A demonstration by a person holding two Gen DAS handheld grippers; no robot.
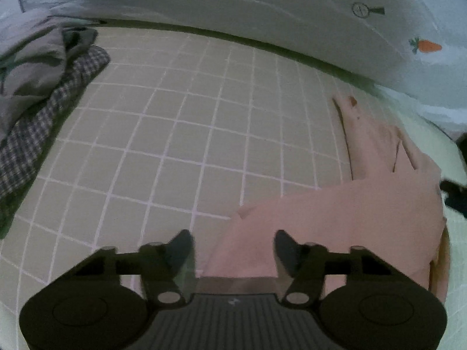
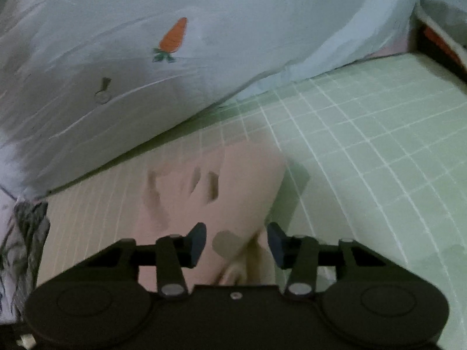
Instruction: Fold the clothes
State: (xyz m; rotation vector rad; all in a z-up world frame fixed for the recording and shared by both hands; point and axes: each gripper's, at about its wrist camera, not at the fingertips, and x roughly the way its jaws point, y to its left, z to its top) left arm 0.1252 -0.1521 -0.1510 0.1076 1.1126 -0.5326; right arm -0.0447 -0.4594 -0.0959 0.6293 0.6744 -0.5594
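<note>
Starting at the left of your left wrist view, you have one heap of two unfolded clothes: a grey garment [image 1: 27, 67] lying on top of a small-checked garment [image 1: 43, 116], both at the left edge of the green gridded bed sheet [image 1: 181, 110]. Behind the sheet runs one pale blue quilt [image 1: 233, 3], printed with one carrot [image 1: 427, 46] and one small round motif. Further right lies the one pink garment [image 1: 335, 221], spread flat on the sheet, with a narrow part of it reaching away toward the quilt.

Your left gripper [image 1: 233, 248] has its two fingers apart. The left finger is over bare sheet and the right finger is over the pink cloth, whose near edge runs between them. The pads do not press on it.

In your right wrist view, the same quilt [image 2: 146, 73] fills the upper left, again showing one carrot [image 2: 173, 36]. The pink garment [image 2: 204, 204] lies in the middle, blurred, with the green sheet [image 2: 379, 160] open to its right. Your right gripper [image 2: 237, 242] also stands apart, its two fingers either side of the garment's near right edge. You cannot tell from the blur whether a pad touches the cloth; nothing is clamped.
</note>
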